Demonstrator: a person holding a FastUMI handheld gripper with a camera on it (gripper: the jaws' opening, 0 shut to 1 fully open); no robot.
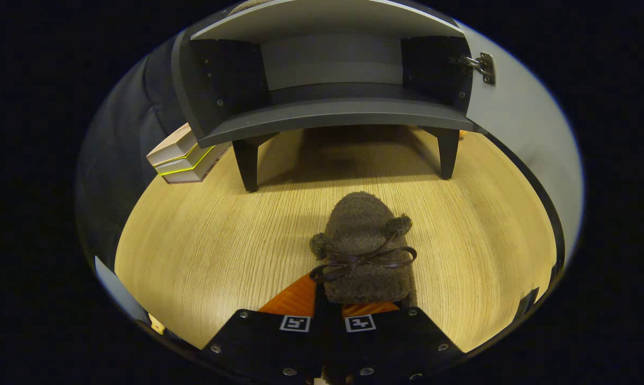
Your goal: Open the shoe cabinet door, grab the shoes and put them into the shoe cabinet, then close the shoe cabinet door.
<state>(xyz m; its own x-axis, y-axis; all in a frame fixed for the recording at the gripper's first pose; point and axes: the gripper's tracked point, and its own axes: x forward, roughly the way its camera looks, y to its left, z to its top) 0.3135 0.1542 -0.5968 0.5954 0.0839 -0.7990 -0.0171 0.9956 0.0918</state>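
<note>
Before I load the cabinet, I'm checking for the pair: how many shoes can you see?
1. A fuzzy brown shoe with a bow lies on the wooden floor, its heel between the tool's fingers, toe pointing at the open cabinet. A second may be hidden.

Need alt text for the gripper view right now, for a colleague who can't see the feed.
The tongs are shut on the heel of a fuzzy brown slipper with a bow, held over the wooden floor. Beyond it stands the shoe cabinet, its door swung open to the right. Stacked boxes sit beside the cabinet's left leg.
</note>
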